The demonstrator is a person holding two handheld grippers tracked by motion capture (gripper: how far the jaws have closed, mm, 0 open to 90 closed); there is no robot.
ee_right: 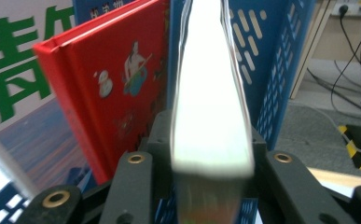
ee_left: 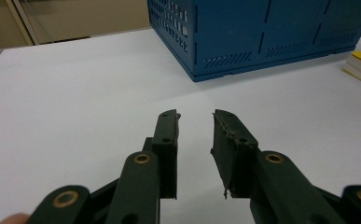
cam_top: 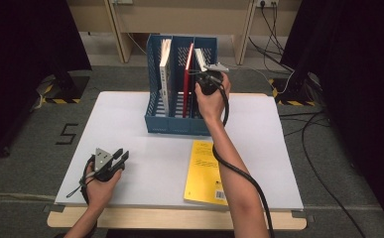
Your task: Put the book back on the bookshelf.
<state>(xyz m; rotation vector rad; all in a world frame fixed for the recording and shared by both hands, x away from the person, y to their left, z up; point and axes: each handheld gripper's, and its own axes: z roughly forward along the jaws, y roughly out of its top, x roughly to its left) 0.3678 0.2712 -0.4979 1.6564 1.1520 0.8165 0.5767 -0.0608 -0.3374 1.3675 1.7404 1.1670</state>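
Your right gripper [cam_top: 203, 77] has its jaws pinched on the edge of a white book [ee_right: 211, 107], which fills the gap between them in the right gripper view. The book stands upright in the right-hand slot of the blue file rack [cam_top: 155, 106], its long axis roughly vertical and its page edge facing you. Just beside it, in the middle slot, a red book [ee_right: 117, 88] leans close, with the divider between them. A third book with a white cover and green lettering [cam_top: 164, 74] stands in the left slot. The rack's perforated wall sits tight against the other side of your book. A yellow book [cam_top: 205, 172] lies flat on the white table [cam_top: 145, 173] near your right forearm. Your left gripper [ee_left: 196, 135] rests low over the table, jaws spread and empty, well apart from the rack.
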